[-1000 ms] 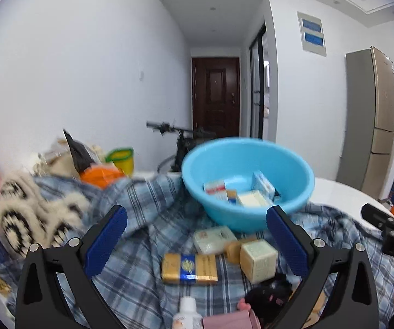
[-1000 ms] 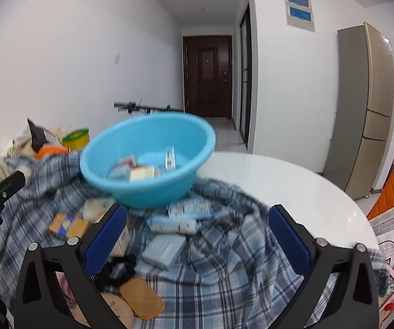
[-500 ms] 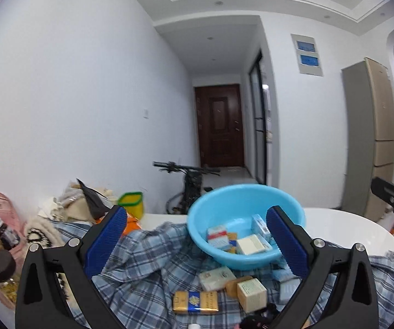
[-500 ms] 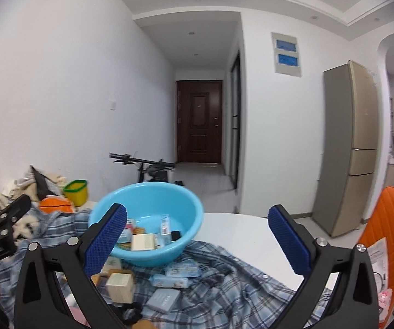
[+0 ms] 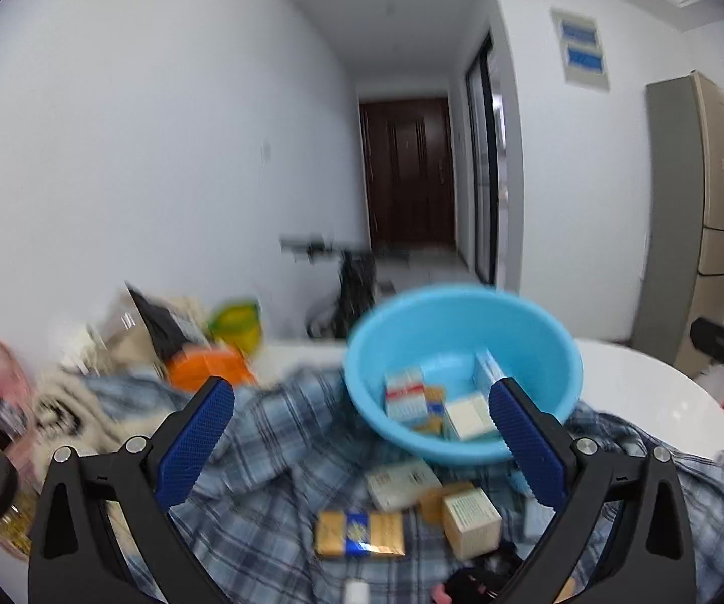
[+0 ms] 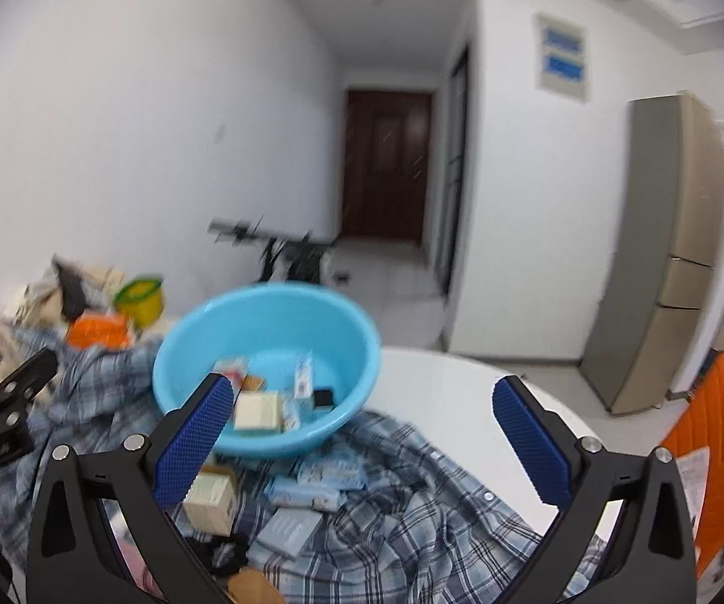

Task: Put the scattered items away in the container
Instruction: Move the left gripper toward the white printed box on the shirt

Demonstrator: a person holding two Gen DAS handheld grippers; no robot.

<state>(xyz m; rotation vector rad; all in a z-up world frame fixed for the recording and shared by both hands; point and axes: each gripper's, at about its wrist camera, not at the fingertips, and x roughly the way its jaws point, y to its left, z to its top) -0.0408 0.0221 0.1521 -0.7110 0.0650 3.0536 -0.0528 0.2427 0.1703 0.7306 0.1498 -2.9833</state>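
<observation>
A light blue basin (image 5: 523, 352) (image 6: 342, 332) rests on a plaid shirt (image 5: 271, 463) (image 6: 412, 528) and holds several small boxes. In front of it lie loose items: a gold and blue pack (image 5: 359, 534), a cream box (image 5: 472, 521) (image 6: 210, 496), a white box (image 5: 402, 483), pale blue packets (image 6: 306, 491) and a grey-blue box (image 6: 289, 528). My left gripper (image 5: 362, 443) is open and empty, held above the shirt short of the basin. My right gripper (image 6: 364, 435) is also open and empty, near the basin's front right.
The round white table (image 6: 442, 392) shows at the right of the shirt. Clutter sits at the far left: an orange thing (image 5: 206, 370), a yellow-green cup (image 5: 236, 322), a furry patterned item (image 5: 67, 410). An orange chair (image 6: 719, 448) stands at the right, a fridge (image 6: 664, 277) beyond.
Both views first lifted toward the ceiling, then dropped back toward the table; the basin and loose items sit larger and lower than half a second ago. Both grippers stayed open and empty.
</observation>
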